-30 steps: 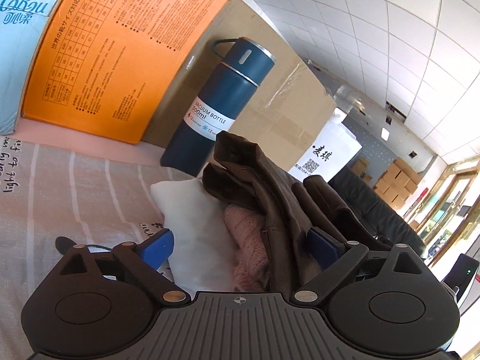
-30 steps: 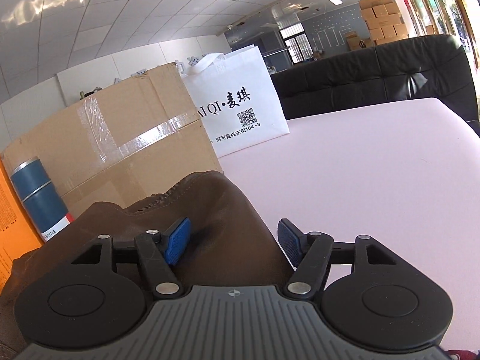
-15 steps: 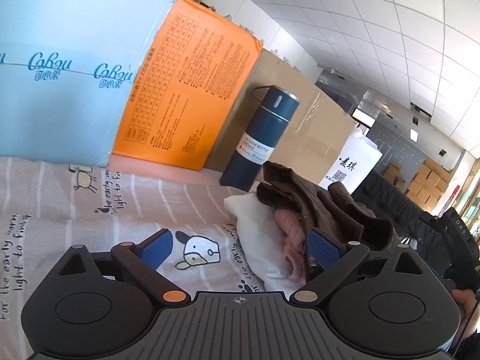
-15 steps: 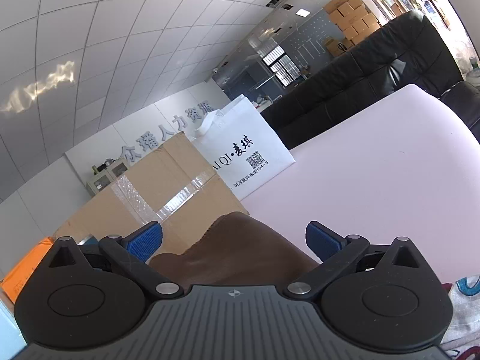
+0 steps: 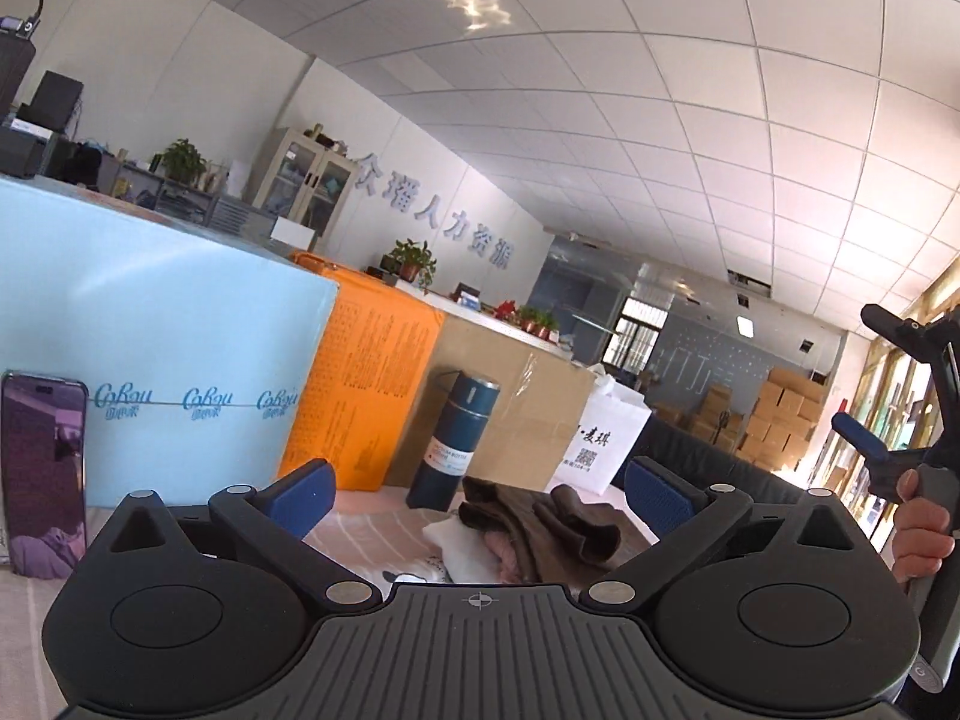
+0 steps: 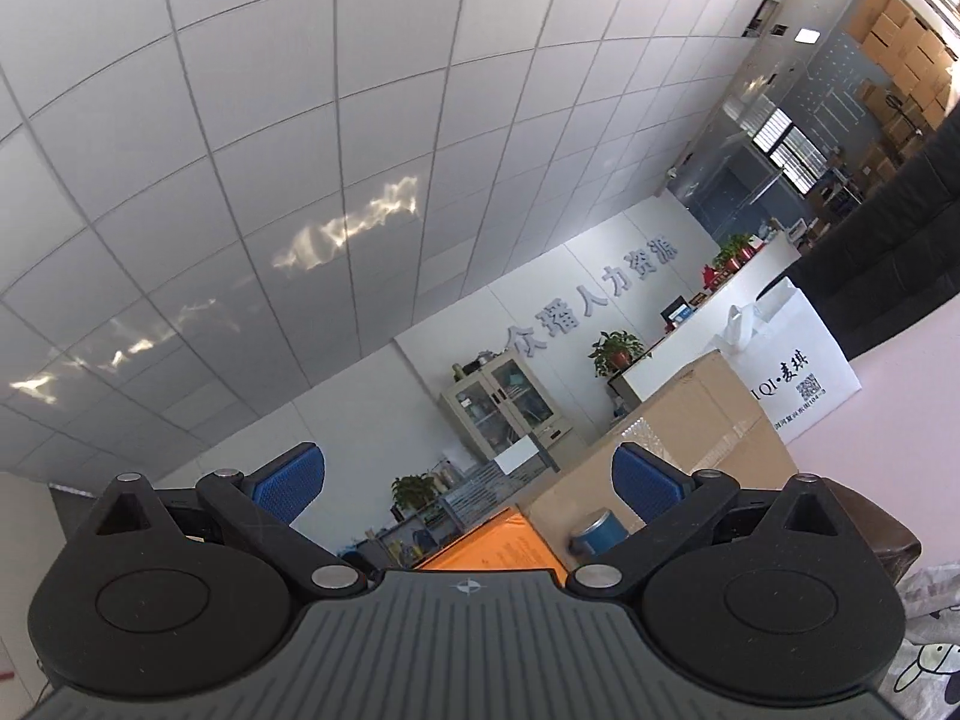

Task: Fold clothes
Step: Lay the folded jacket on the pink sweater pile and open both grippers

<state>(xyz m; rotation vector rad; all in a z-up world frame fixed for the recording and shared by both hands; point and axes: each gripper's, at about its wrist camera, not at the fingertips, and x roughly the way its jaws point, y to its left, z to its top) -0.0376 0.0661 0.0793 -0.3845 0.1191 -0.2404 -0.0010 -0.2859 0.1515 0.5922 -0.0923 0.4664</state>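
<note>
A stack of folded clothes lies on the patterned cloth (image 5: 384, 531): a brown garment (image 5: 540, 525) on top, a pink one (image 5: 501, 555) and a white one (image 5: 462, 543) under it. My left gripper (image 5: 477, 495) is open and empty, raised and set back from the stack. My right gripper (image 6: 468, 489) is open and empty, tilted up at the ceiling. A corner of the brown garment (image 6: 882, 531) shows at its right edge. The right gripper also shows in the left wrist view (image 5: 900, 420), held in a hand.
Behind the stack stand a blue vacuum bottle (image 5: 456, 450), an orange box (image 5: 366, 396), a light blue box (image 5: 162, 372), a cardboard box (image 5: 528, 420) and a white bag (image 5: 606, 450). A phone (image 5: 42, 474) leans at the left. A black sofa (image 6: 888, 276) is beyond the pink table (image 6: 900, 438).
Both grippers have pulled back and lifted away from the stack. The right gripper has opened wider and tilted up toward the ceiling. The clothes stay where they lay.
</note>
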